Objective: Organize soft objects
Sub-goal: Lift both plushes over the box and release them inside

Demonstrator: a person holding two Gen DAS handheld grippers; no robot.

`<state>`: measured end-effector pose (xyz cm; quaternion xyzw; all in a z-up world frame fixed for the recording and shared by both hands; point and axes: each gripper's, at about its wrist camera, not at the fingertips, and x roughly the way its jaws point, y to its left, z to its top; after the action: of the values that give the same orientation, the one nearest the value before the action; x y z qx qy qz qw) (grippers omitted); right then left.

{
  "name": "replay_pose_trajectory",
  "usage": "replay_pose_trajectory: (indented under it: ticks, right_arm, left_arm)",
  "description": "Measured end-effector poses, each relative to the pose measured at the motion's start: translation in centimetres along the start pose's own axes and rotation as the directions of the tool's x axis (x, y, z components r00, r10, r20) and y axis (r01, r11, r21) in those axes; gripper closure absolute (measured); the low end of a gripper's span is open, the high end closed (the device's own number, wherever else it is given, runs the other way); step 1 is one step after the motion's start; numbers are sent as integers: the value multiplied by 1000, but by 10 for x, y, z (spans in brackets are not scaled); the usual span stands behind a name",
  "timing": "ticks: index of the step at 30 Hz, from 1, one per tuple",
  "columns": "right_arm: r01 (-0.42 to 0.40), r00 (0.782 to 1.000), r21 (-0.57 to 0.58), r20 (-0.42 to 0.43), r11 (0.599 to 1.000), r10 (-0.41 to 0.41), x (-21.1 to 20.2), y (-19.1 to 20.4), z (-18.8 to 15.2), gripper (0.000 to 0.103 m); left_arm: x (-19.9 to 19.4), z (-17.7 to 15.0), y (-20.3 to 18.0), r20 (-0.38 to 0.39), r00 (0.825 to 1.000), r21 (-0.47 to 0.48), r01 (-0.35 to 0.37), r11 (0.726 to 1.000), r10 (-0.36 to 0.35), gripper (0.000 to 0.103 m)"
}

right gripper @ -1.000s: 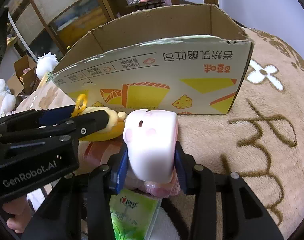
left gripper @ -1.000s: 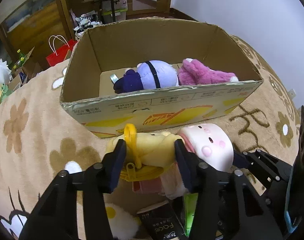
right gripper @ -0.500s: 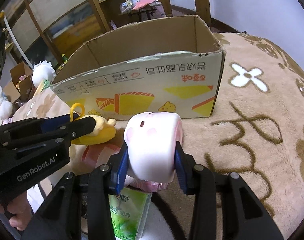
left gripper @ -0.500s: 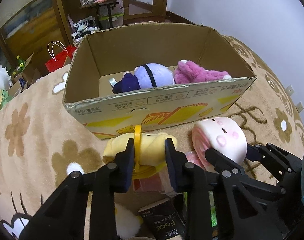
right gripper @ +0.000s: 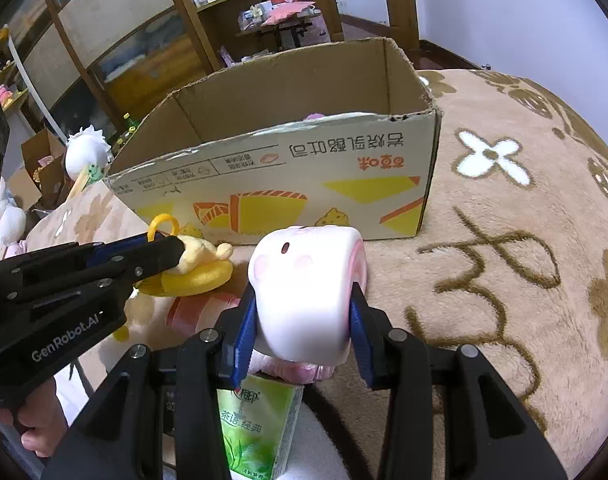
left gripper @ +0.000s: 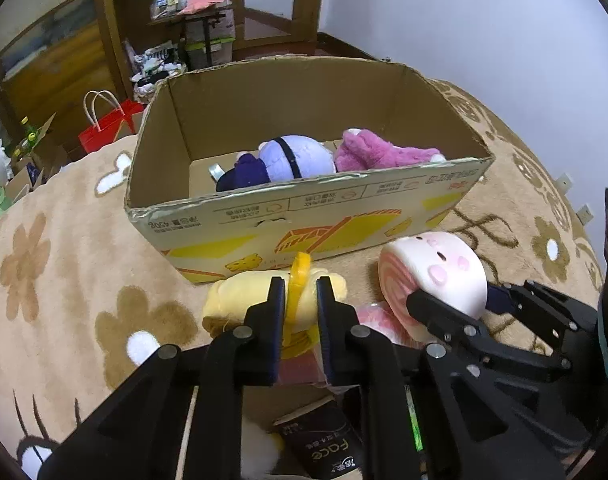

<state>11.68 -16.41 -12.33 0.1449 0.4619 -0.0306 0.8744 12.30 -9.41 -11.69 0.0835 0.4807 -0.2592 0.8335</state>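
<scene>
1. My left gripper (left gripper: 297,300) pinches the yellow plush (left gripper: 240,300), its jaws close together with the plush's yellow loop (left gripper: 298,276) between them.
2. My right gripper (left gripper: 452,300) comes in from the right, clamped on the pink roll plush (left gripper: 440,268).
3. Both plushies sit just in front of the box (left gripper: 304,216), which stands on the flowered blanket (left gripper: 64,264).
4. Inside the box lie a purple plush (left gripper: 292,158) and a magenta plush (left gripper: 380,152), side by side and touching.
5. A black packet (left gripper: 324,448) lies below my grippers.
</scene>
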Motion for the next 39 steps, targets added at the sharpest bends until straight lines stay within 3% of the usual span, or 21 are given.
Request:
replay_pose_trajectory:
  ticks: [10,19,29,39]
  right_arm:
    - [-22,998,21,59,1000,21,-17,-5,5,60]
    - [-28,990,-11,139,1000,29,-48,-1,15,61]
    - [-47,963,-28,265,999,52,-87,6,37,61]
    - [-29,943,-69,328,997,50,-88,12,68,61]
  left_arm:
    - [-19,1,1,41,999,17,8,1000,-9,94]
    - [-62,2,0,145,989,30,-33,999,29,95]
    - [-115,27,0,325,945,27,-52,998,40,95]
    - [-120,63,7,412,906,-2,-101,995,92,95]
